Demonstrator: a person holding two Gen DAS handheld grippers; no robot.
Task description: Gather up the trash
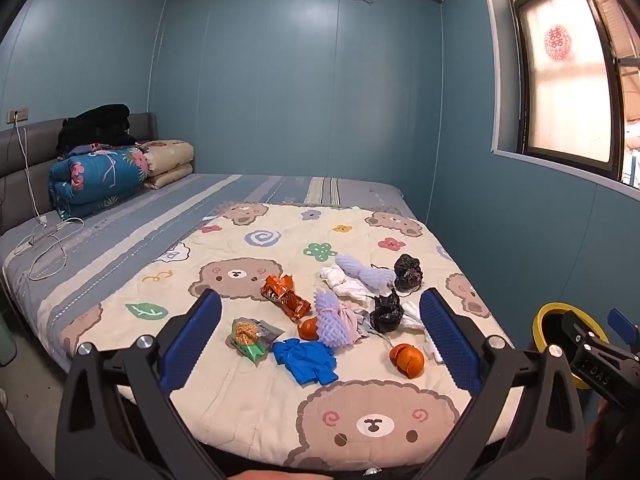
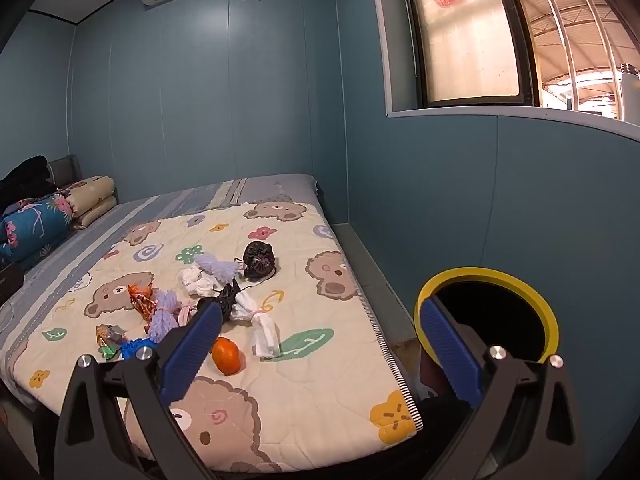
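Note:
Trash lies in a heap on the bear-print quilt [image 1: 256,392]: an orange peel [image 1: 407,359], a blue glove [image 1: 306,360], a green snack packet [image 1: 250,338], an orange foil wrapper [image 1: 285,297], purple foam nets [image 1: 330,320], black bags [image 1: 386,312] and white tissues [image 1: 344,282]. My left gripper [image 1: 320,344] is open above the heap, empty. My right gripper [image 2: 320,344] is open and empty over the bed's right edge, beside the yellow-rimmed bin [image 2: 488,314]. The orange peel [image 2: 226,356] and a white tissue [image 2: 265,336] lie near its left finger.
The bin [image 1: 560,340] stands on the floor between the bed and the blue wall. Folded blankets [image 1: 96,176] and a charging cable [image 1: 44,240] lie at the headboard end. A window [image 2: 500,36] is on the right wall.

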